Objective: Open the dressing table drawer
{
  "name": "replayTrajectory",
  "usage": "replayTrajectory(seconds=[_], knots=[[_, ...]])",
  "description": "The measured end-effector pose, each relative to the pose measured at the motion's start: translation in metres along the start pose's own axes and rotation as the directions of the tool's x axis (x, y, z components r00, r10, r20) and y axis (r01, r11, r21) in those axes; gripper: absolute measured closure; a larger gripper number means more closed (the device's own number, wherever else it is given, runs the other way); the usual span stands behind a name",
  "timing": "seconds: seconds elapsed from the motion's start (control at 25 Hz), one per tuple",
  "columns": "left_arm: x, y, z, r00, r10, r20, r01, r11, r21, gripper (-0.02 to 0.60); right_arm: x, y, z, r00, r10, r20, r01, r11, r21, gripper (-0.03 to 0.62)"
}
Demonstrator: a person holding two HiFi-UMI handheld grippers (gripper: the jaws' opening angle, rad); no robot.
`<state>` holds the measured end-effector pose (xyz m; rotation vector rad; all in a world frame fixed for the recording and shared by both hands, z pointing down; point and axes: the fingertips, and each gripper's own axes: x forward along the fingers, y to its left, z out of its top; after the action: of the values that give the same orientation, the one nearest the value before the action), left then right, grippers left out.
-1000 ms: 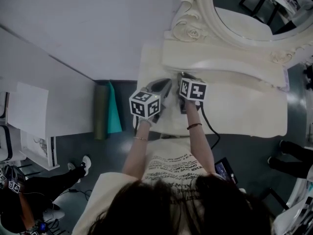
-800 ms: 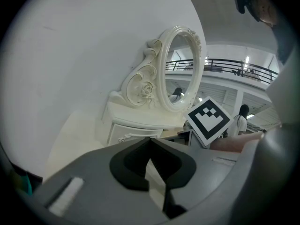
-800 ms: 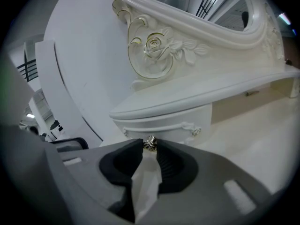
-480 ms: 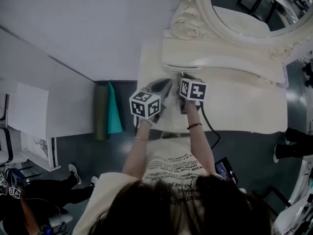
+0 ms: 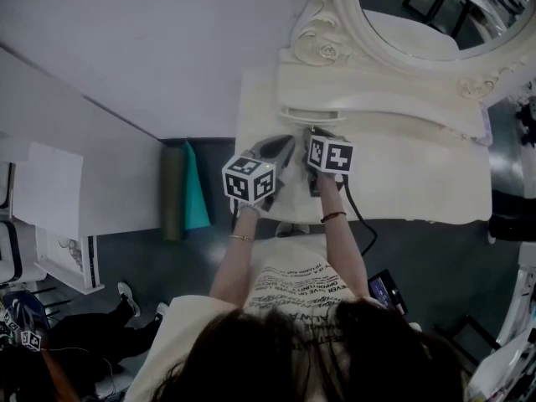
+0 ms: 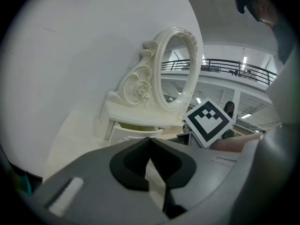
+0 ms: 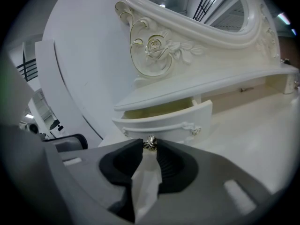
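A white dressing table (image 5: 419, 182) carries an oval mirror (image 5: 394, 40). The small drawer (image 7: 164, 121) under its raised shelf stands partly pulled out, and its pale yellow inside shows. My right gripper (image 7: 150, 146) is shut on the drawer's small metal knob (image 7: 150, 143), which sits between the jaw tips. In the head view the right gripper (image 5: 311, 132) reaches to the drawer (image 5: 308, 114). My left gripper (image 6: 150, 144) is shut and empty. It hovers over the tabletop just left of the right one, short of the drawer (image 6: 133, 132). In the head view the left gripper (image 5: 283, 146) points toward the mirror.
A rolled green and teal mat (image 5: 184, 187) stands on the floor against the table's left side. A white cabinet (image 5: 50, 208) is further left. A black cable (image 5: 358, 216) trails from the right gripper over the table's front edge. The wall runs behind the mirror.
Both grippers and the drawer hold still. People on the floor at the lower left and at the right edge have shifted.
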<state>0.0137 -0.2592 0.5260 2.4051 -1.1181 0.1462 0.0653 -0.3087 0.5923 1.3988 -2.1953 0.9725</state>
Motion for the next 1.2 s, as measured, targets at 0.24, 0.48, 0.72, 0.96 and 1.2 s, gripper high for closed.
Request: replayTrajectory(seconds=[0.24,0.48,0.72,0.96,1.2], knots=[[-0.004,-0.003,-0.002,1.000,-0.007,0.000,0.007,1.000,0.002,0.584,-0.004,0.001,-0.005,1.000,-0.005,0.001,0.005,1.000,0.004,0.494],[-0.008,-0.008,-0.004,1.000,-0.014,-0.004,0.014,1.000,0.005,0.584,-0.010,0.003,-0.009,1.000,-0.008,0.002,0.008,1.000,0.007,0.494],[-0.013,-0.009,-0.006,1.000,-0.017,-0.006,0.017,1.000,0.004,0.584,-0.013,0.004,-0.013,1.000,-0.014,0.000,0.014,1.000,0.013,0.494],[-0.016,-0.013,-0.010,1.000,-0.026,-0.009,0.026,1.000,0.003,0.584,-0.018,0.006,-0.018,1.000,-0.015,0.000,0.015,1.000,0.018,0.494],[-0.020,-0.018,-0.014,0.999,-0.035,-0.017,0.035,0.999,0.004,0.584,-0.022,0.008,-0.023,1.000,-0.019,0.003,0.019,1.000,0.019,0.494]])
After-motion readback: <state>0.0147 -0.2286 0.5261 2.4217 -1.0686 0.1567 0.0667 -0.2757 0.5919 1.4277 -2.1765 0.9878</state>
